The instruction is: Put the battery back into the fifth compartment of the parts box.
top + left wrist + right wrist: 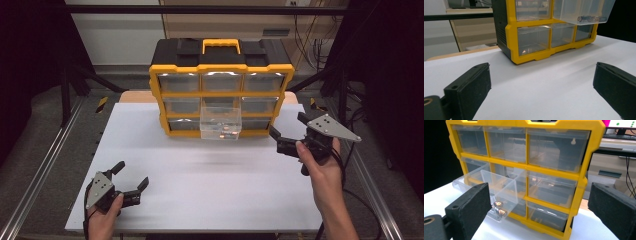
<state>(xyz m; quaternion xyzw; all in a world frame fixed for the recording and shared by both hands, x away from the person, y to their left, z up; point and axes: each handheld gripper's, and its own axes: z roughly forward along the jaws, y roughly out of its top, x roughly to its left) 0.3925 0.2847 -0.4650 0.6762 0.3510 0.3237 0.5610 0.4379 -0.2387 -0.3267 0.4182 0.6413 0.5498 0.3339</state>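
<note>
A yellow and black drawer cabinet (pixel 220 67) (pixel 511 32) (pixel 584 187) with clear drawers stands at the back of the white table top (pixel 200 175). Its middle drawer (pixel 220 123) (pixel 584 11) (pixel 496 192) is pulled out, with small coppery parts (pixel 499 207) in the front of it. My left gripper (pixel 131 177) (pixel 541 95) rests open near the front left corner, nothing between its jaws. My right gripper (pixel 289 129) (pixel 539 215) is held open above the table's right side, just off the cabinet's right lower corner, its jaws apart from the cabinet.
A black frame bar (pixel 200 9) runs across behind the cabinet. Metal rails (pixel 45 170) lie along both sides of the table. Cables (pixel 312 40) hang at the back right. White table surface spreads between the two grippers.
</note>
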